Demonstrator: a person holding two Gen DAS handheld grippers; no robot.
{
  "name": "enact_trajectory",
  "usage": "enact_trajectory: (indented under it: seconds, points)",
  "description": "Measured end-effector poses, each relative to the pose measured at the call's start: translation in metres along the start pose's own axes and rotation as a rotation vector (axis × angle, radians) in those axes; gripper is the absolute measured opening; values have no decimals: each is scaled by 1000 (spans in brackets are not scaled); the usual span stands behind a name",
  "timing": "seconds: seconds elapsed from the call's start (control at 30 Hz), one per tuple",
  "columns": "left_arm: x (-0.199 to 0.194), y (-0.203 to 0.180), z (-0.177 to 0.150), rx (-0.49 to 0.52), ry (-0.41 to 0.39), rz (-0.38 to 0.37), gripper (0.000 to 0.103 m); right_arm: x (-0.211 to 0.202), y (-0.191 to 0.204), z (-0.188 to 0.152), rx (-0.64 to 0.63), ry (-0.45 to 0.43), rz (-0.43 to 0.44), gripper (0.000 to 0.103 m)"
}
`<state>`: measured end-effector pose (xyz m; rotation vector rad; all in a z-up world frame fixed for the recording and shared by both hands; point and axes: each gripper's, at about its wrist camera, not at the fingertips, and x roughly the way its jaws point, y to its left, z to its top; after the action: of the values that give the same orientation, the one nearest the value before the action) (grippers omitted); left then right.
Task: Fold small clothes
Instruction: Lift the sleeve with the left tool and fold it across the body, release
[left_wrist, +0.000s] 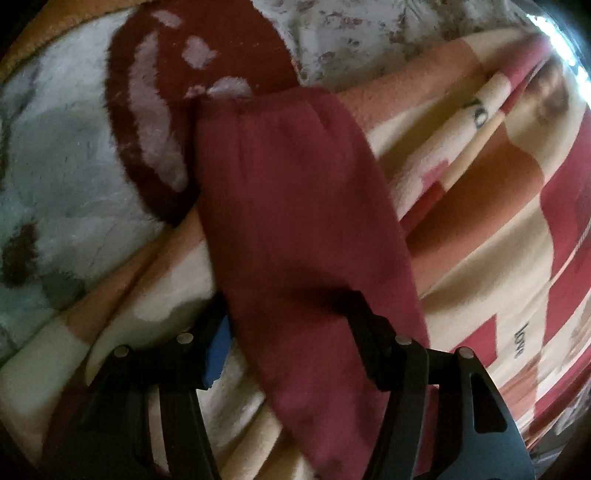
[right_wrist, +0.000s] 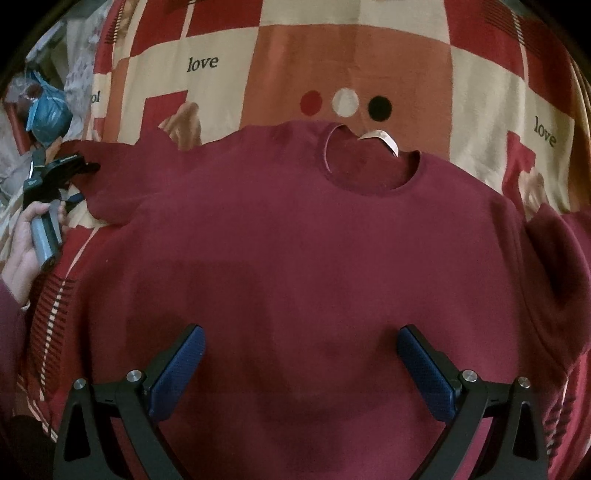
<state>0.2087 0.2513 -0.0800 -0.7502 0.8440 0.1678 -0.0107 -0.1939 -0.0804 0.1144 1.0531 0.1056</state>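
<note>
Left gripper (left_wrist: 288, 325) jaws straddle the sweater (right_wrist: 295, 258) sleeve (left_wrist: 295, 206) edge.

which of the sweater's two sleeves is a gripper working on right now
The sleeve at the picture's left, at the left gripper; the other sleeve lies untouched.

Checked blanket (right_wrist: 332, 66) ("love" print), fluffy rug (left_wrist: 74, 147)

Both views are dim and warm-toned. In the left wrist view, glare burns in at two o'clock, and motion blur smears the maroon sleeve (left_wrist: 295, 221). The right wrist view is sharper; fisheye bending and black vignette ring every edge
</note>
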Motion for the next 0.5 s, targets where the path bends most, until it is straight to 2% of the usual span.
enact_trajectory:
  seconds: [0.07, 0.1, 0.17, 0.33, 0.5]
  points:
    - [-12, -7, -2, 37, -26, -32, 26, 0, 0, 0, -4, -1, 1, 103]
    - [-21, -13, -4, 65, -37, -43, 22, 0, 0, 0, -5, -1, 2, 103]
    - [-41, -23, -9, 82, -52, -88, 9, -1, -1, -1, 0, -4, 8, 103]
    - [-95, -66, -34, 199, -68, -202, 6, -14, -9, -4, 26, -26, 29, 103]
    - [-150, -127, -84, 381, -65, -314, 4, -34, -25, -3, 65, -71, 26, 103]
